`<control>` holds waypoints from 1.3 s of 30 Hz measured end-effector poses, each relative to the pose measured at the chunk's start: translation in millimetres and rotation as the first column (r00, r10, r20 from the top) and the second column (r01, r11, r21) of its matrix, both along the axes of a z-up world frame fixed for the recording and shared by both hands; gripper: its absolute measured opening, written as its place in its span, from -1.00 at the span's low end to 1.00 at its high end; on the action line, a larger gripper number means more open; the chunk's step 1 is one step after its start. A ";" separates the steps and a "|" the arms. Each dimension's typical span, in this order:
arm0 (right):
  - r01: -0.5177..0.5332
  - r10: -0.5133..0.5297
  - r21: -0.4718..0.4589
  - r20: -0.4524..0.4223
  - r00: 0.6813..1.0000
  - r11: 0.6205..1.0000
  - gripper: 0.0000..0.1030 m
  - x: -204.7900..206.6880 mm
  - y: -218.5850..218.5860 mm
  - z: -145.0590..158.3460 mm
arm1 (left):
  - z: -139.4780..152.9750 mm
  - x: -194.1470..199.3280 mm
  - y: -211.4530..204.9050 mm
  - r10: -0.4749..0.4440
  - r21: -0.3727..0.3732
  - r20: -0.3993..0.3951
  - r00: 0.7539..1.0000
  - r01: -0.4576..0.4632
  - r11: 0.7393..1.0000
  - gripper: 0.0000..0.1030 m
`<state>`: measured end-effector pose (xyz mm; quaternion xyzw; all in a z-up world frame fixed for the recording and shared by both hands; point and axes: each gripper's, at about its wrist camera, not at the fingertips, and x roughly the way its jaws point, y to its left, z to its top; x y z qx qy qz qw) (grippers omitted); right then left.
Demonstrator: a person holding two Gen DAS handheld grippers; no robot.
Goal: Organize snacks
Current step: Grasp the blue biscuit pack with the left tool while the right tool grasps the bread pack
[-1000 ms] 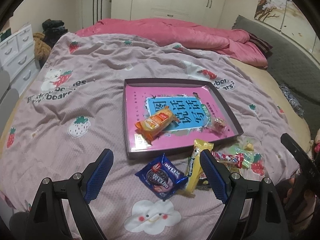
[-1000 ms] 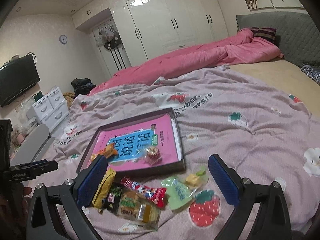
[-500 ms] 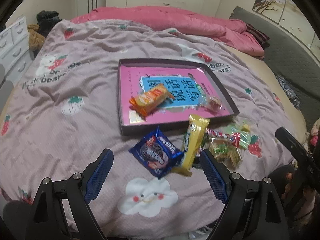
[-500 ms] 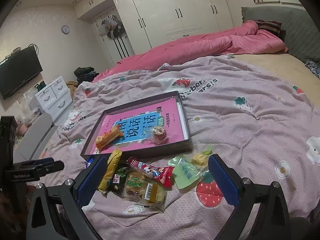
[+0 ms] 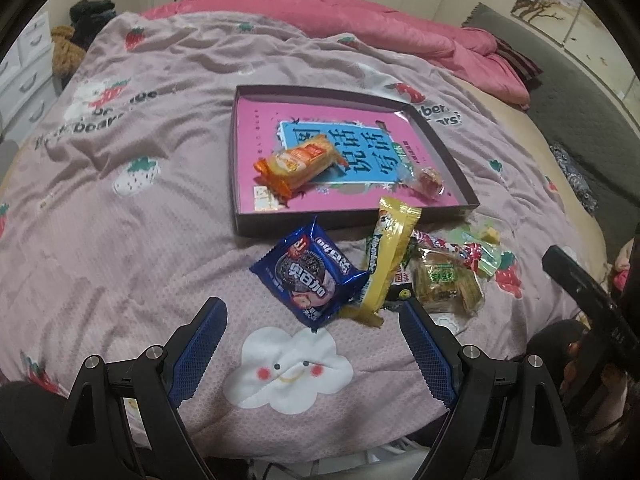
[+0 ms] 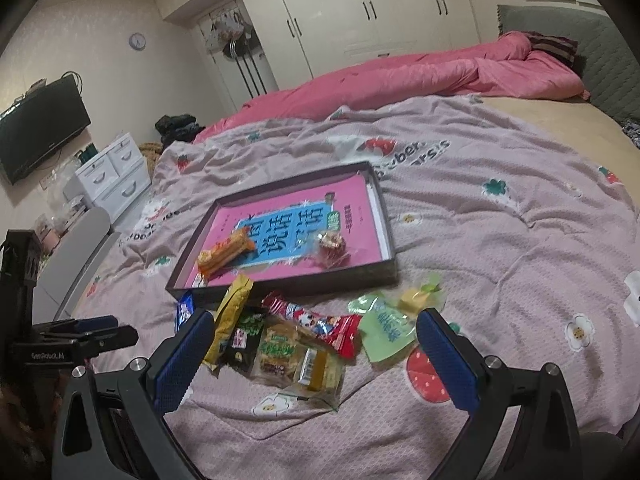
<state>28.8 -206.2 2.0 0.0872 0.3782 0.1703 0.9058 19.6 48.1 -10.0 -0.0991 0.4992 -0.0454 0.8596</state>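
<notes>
A shallow dark tray [image 5: 320, 226] [image 6: 280, 284] lies on the bed with a pink book lining it. An orange snack pack [image 5: 298, 162] [image 6: 226, 250] and a clear-wrapped candy [image 5: 428, 180] [image 6: 332, 242] rest inside. In front of the tray lie a blue cookie pack [image 5: 310, 274], a yellow bar [image 5: 390, 264] [image 6: 232, 312], a red stick pack [image 6: 316, 322], a clear biscuit pack [image 6: 298, 360] and a green pouch [image 6: 384, 328]. My left gripper [image 5: 310, 306] hovers open just short of the blue pack. My right gripper [image 6: 316, 316] stands open over the biscuit pack, nothing between its fingers.
The snacks lie on a pink strawberry-print blanket [image 5: 160, 220] near the bed's front edge. A pink duvet [image 6: 400, 80] is bunched at the far side. White drawers [image 6: 116, 176] and a TV [image 6: 40, 132] stand left, wardrobes [image 6: 360, 12] behind, a grey headboard [image 6: 580, 48] right.
Both grippers have tipped downward, and the left one has sunk toward the blue cookie pack, so the snack pile looks nearer. Neither gripper's jaws have changed width.
</notes>
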 end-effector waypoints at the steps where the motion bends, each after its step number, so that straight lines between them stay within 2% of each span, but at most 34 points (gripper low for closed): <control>1: -0.006 0.006 0.001 -0.008 1.000 1.000 0.98 0.5 0.8 -2.1 | -2.8 1.1 1.0 0.003 -0.009 -0.010 1.000 -0.003 1.000 0.73; 10: -0.079 0.070 -0.054 -0.145 0.987 0.995 0.98 10.5 18.5 -31.6 | -21.4 8.7 7.1 0.021 -0.068 -0.065 0.998 -0.026 0.997 0.73; 12: -0.091 0.082 -0.039 -0.179 0.980 0.995 0.90 13.0 19.4 -39.0 | -23.9 10.9 7.8 0.021 -0.074 -0.071 0.997 -0.026 0.997 0.73; 21: -0.094 0.085 -0.018 -0.279 0.957 0.995 0.36 23.4 17.0 -61.9 | -30.6 16.0 7.8 0.013 -0.090 -0.085 0.996 -0.021 0.996 0.73; 31: -0.078 0.099 0.075 -0.349 0.932 0.994 -0.24 35.5 6.5 -80.0 | -37.1 21.8 6.3 0.005 -0.094 -0.096 0.995 -0.014 0.996 0.73; 35: -0.073 0.106 0.102 -0.363 0.926 0.992 -0.26 40.4 4.3 -84.4 | -38.0 25.3 7.4 0.014 -0.110 -0.092 0.996 -0.025 0.994 0.73; 39: -0.089 0.118 0.094 -0.371 0.921 0.992 -0.26 44.6 9.1 -88.7 | -39.7 30.8 13.1 0.058 -0.160 -0.089 0.994 -0.072 0.985 0.73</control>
